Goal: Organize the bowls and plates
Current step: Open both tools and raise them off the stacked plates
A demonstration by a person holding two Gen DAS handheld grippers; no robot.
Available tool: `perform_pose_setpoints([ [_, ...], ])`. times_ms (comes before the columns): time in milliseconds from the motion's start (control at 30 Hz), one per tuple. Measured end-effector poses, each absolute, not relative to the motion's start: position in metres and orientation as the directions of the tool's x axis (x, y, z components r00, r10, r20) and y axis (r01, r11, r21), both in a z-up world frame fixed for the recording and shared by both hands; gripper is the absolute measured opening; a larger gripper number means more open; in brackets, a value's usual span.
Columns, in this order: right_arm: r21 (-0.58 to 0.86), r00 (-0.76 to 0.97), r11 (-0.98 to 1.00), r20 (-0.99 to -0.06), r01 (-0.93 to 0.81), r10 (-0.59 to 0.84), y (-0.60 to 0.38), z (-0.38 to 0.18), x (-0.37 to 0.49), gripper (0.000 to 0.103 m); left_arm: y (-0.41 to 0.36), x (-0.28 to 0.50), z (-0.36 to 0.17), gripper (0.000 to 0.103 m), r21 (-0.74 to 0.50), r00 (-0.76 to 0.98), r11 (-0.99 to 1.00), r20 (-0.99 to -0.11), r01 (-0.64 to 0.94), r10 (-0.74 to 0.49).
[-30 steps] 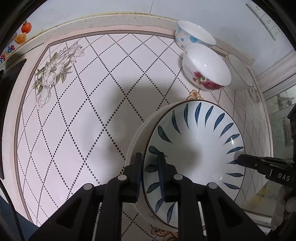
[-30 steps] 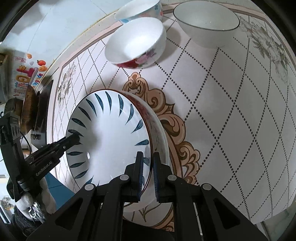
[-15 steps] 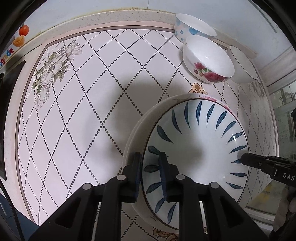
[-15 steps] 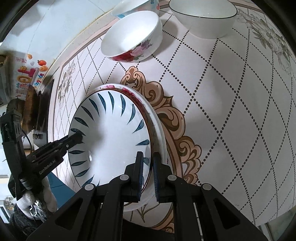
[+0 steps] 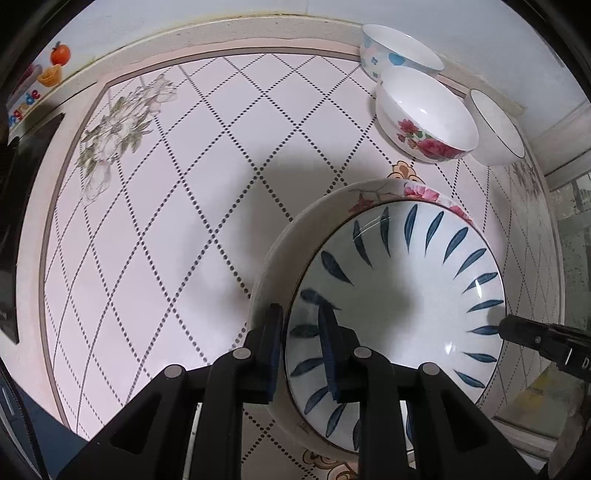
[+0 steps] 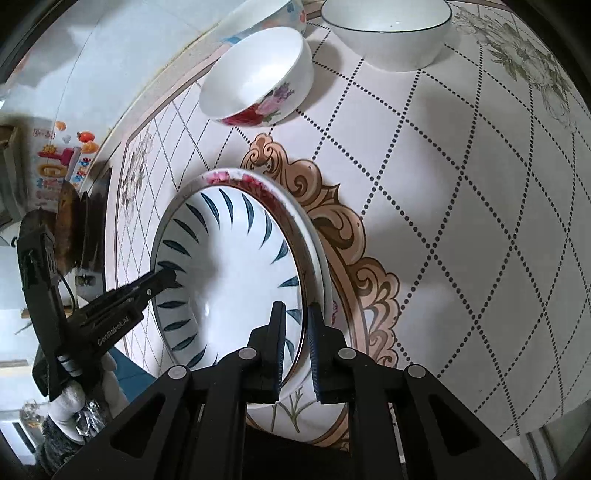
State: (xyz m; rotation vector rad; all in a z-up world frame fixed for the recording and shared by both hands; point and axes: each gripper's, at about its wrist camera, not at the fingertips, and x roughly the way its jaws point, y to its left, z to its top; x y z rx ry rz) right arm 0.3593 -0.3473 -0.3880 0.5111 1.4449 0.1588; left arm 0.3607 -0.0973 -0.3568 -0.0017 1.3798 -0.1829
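Observation:
A white plate with blue leaf strokes (image 5: pixel 399 295) (image 6: pixel 229 266) lies nested in a larger rose-rimmed plate (image 5: pixel 280 258) (image 6: pixel 320 254) on the patterned counter. My left gripper (image 5: pixel 301 332) straddles the blue-leaf plate's near rim. Its jaws stand slightly apart and a thin gap shows beside the rim. My right gripper (image 6: pixel 297 321) straddles the opposite rim. Its jaws are opening, with the rim still between the pads. Each gripper's tip shows across the plate in the other view: the right gripper (image 5: pixel 506 326) and the left gripper (image 6: pixel 166 275).
Three bowls stand at the back by the wall: a rose-printed bowl (image 5: pixel 424 110) (image 6: pixel 258 77), a blue-flowered bowl (image 5: pixel 399 48) and a black-rimmed bowl (image 5: pixel 495 125) (image 6: pixel 388 33). A dark appliance (image 5: pixel 22 221) borders the counter's left side. A gloved hand (image 6: pixel 74 417) holds the left gripper.
The blue-leaf plate has sunk and settled into the rose-rimmed plate. The left jaws have widened a little around the rim. The right jaws have just begun to part.

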Motion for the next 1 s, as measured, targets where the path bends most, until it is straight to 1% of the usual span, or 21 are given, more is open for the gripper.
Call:
perform_pose_setpoints([
  [133, 0.406, 0.155, 0.9, -0.91, 0.158, 0.384, -0.339, -0.379, 0.353, 0.015, -0.093, 0.347, -0.338, 0.019, -0.089, 0.218, 0.991, -0.97, 0.096, -0.108],
  [333, 0.339, 0.222, 0.939, -0.921, 0.06, 0.319, -0.32, -0.336, 0.335, 0.015, -0.096, 0.313, -0.284, 0.019, -0.086, 0.309, 0.992, -0.945, 0.091, -0.11],
  [367, 0.331, 0.233, 0.942, -0.921, 0.051, 0.311, -0.317, -0.328, 0.33, 0.016, -0.097, 0.304, -0.272, 0.019, -0.091, 0.326, 0.991, -0.938, 0.101, -0.12],
  [400, 0.323, 0.247, 0.946, -0.92, 0.037, 0.305, -0.313, -0.317, 0.323, 0.02, -0.098, 0.299, -0.263, 0.022, -0.095, 0.338, 0.989, -0.932, 0.111, -0.127],
  [433, 0.321, 0.259, 0.947, -0.917, 0.027, 0.303, -0.31, -0.308, 0.317, 0.028, -0.099, 0.294, -0.255, 0.028, -0.091, 0.351, 0.989, -0.928, 0.12, -0.127],
  [467, 0.317, 0.276, 0.948, -0.913, 0.016, 0.3, -0.305, -0.297, 0.31, 0.033, -0.1, 0.286, -0.244, 0.029, -0.087, 0.366, 0.988, -0.922, 0.13, -0.129],
  [500, 0.313, 0.287, 0.95, -0.911, 0.011, 0.297, -0.304, -0.29, 0.305, 0.044, -0.1, 0.279, -0.236, 0.034, -0.097, 0.376, 0.985, -0.915, 0.141, -0.144],
  [533, 0.308, 0.3, 0.951, -0.908, 0.004, 0.292, -0.301, -0.281, 0.298, 0.053, -0.099, 0.276, -0.231, 0.046, -0.103, 0.381, 0.984, -0.912, 0.146, -0.152],
  [567, 0.303, 0.314, 0.953, -0.905, -0.004, 0.289, -0.297, -0.271, 0.289, 0.055, -0.097, 0.27, -0.222, 0.053, -0.113, 0.389, 0.982, -0.907, 0.153, -0.164],
  [600, 0.3, 0.321, 0.954, -0.903, -0.01, 0.287, -0.295, -0.264, 0.283, 0.059, -0.093, 0.265, -0.214, 0.068, -0.123, 0.395, 0.979, -0.901, 0.159, -0.178],
  [633, 0.295, 0.328, 0.955, -0.901, -0.014, 0.283, -0.292, -0.257, 0.275, 0.062, -0.092, 0.261, -0.208, 0.076, -0.13, 0.401, 0.978, -0.897, 0.161, -0.185],
  [667, 0.29, 0.336, 0.957, -0.9, -0.018, 0.279, -0.29, -0.249, 0.267, 0.065, -0.087, 0.255, -0.2, 0.076, -0.135, 0.414, 0.977, -0.89, 0.163, -0.192],
  [733, 0.27, 0.364, 0.963, -0.895, -0.021, 0.259, -0.285, -0.233, 0.252, 0.074, -0.082, 0.245, -0.188, 0.076, -0.136, 0.43, 0.977, -0.881, 0.167, -0.196],
  [767, 0.256, 0.376, 0.967, -0.894, -0.018, 0.244, -0.282, -0.226, 0.246, 0.076, -0.079, 0.239, -0.181, 0.076, -0.134, 0.436, 0.977, -0.878, 0.168, -0.195],
  [800, 0.244, 0.391, 0.97, -0.892, -0.012, 0.229, -0.279, -0.216, 0.238, 0.076, -0.076, 0.235, -0.177, 0.082, -0.137, 0.439, 0.977, -0.877, 0.166, -0.198],
  [833, 0.242, 0.4, 0.97, -0.889, -0.009, 0.225, -0.277, -0.21, 0.232, 0.078, -0.072, 0.229, -0.172, 0.092, -0.138, 0.441, 0.977, -0.875, 0.165, -0.198],
  [867, 0.245, 0.408, 0.97, -0.885, -0.006, 0.226, -0.275, -0.202, 0.225, 0.08, -0.07, 0.225, -0.169, 0.093, -0.134, 0.444, 0.977, -0.874, 0.166, -0.195],
  [933, 0.248, 0.428, 0.969, -0.876, 0.002, 0.224, -0.27, -0.189, 0.211, 0.087, -0.065, 0.212, -0.16, 0.094, -0.119, 0.464, 0.978, -0.866, 0.17, -0.186],
  [1000, 0.233, 0.448, 0.972, -0.871, 0.015, 0.202, -0.265, -0.179, 0.198, 0.09, -0.061, 0.202, -0.154, 0.095, -0.117, 0.474, 0.977, -0.86, 0.179, -0.19],
])
